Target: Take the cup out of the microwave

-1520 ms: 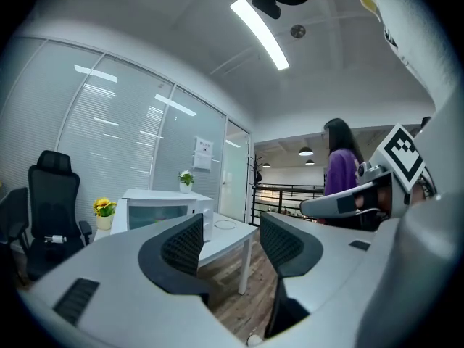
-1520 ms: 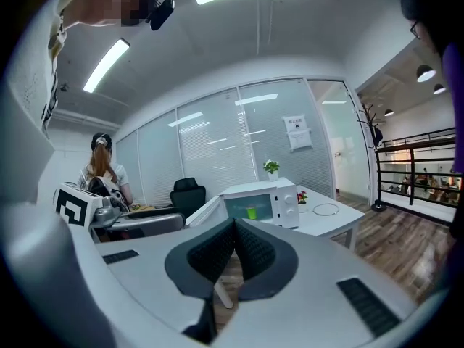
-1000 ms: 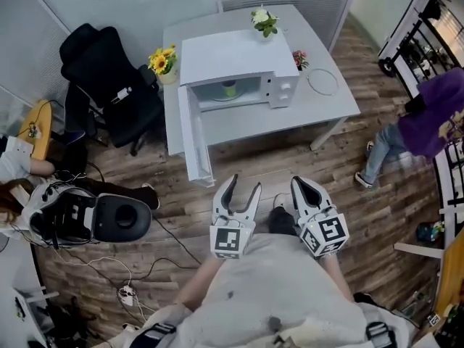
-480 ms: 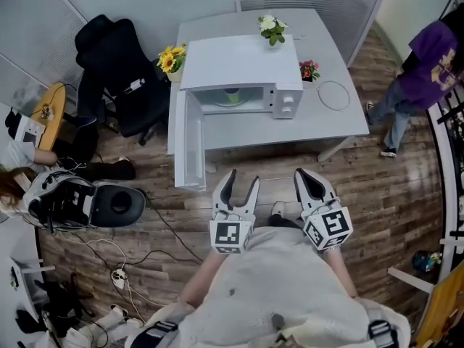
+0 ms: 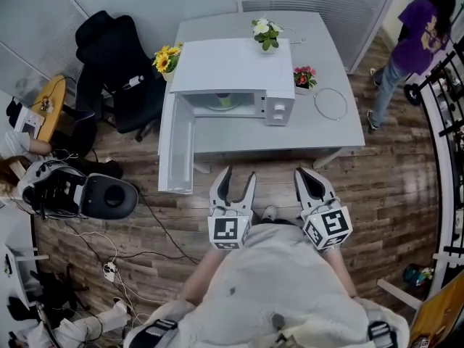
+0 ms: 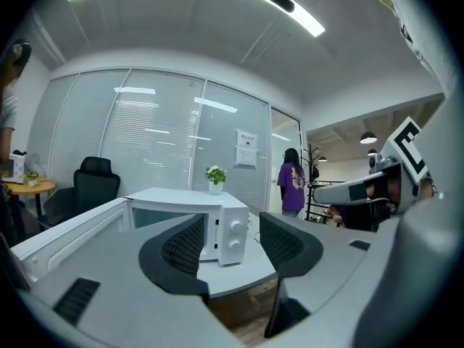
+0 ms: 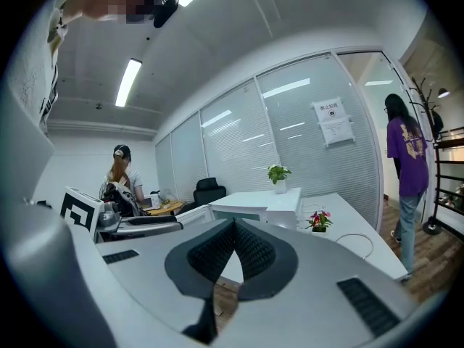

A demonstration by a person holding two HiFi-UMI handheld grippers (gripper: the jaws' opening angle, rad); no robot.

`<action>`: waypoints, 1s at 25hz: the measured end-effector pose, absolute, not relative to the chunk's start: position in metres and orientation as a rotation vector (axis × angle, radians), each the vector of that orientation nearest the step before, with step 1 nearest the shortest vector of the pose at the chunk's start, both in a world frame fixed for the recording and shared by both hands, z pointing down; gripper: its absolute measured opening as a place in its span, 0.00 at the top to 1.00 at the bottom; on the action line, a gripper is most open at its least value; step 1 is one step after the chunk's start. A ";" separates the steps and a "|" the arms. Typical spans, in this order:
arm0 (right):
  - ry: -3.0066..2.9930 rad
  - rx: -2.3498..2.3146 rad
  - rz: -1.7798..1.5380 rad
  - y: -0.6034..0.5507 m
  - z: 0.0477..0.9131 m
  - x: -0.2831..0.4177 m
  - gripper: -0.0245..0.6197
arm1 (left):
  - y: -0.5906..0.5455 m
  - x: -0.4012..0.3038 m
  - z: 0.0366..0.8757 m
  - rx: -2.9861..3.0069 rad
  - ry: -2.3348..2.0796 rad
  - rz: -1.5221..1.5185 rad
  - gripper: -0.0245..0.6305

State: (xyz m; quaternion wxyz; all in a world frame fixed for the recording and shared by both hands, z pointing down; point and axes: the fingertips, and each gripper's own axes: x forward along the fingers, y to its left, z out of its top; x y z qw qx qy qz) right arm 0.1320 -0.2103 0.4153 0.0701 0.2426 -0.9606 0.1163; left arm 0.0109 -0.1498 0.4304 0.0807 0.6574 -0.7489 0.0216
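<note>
The white microwave [image 5: 230, 71] stands on the grey table [image 5: 319, 133] with its door [image 5: 176, 147] swung wide open to the left. Inside the cavity a greenish cup [image 5: 227, 101] shows dimly. My left gripper [image 5: 238, 178] hangs over the floor just short of the table's front edge, open and with nothing between its fingers. My right gripper [image 5: 309, 177] hangs beside it, shut and empty. In the left gripper view the microwave [image 6: 228, 230] shows between the open jaws of the left gripper [image 6: 232, 243], and the cup is hidden. The right gripper [image 7: 233, 230] has its pads together.
A black office chair [image 5: 114, 60] stands left of the table. Sunflowers [image 5: 165, 58], a white-flowered plant [image 5: 265, 31], pink flowers [image 5: 303, 77] and a cable ring [image 5: 330, 104] stand by the microwave. A person in purple [image 5: 417, 35] walks at the right. Gear [image 5: 83, 194] and cables lie on the floor.
Both grippers have come closer to the table's front edge and the microwave. The person in purple has walked from the right side toward the far right corner.
</note>
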 end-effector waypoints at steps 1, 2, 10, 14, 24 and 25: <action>-2.891 0.720 0.350 -0.213 0.416 0.133 0.95 | -0.153 0.010 0.432 1.954 -2.245 0.069 0.58; -2.890 0.713 0.353 -0.215 0.417 0.133 0.95 | -0.154 0.010 0.433 1.942 -2.249 0.075 0.58; -2.871 0.690 0.370 -0.231 0.429 0.132 0.95 | -0.168 -0.010 0.458 1.848 -2.291 0.138 0.58; -2.845 0.706 0.391 -0.247 0.439 0.126 0.95 | -0.185 -0.025 0.474 1.836 -2.296 0.172 0.58; -2.802 0.706 0.349 -0.299 0.447 0.072 0.95 | -0.247 -0.091 0.498 1.797 -2.289 0.198 0.58; -2.798 0.708 0.351 -0.304 0.448 0.067 0.95 | -0.252 -0.097 0.500 1.792 -2.288 0.198 0.58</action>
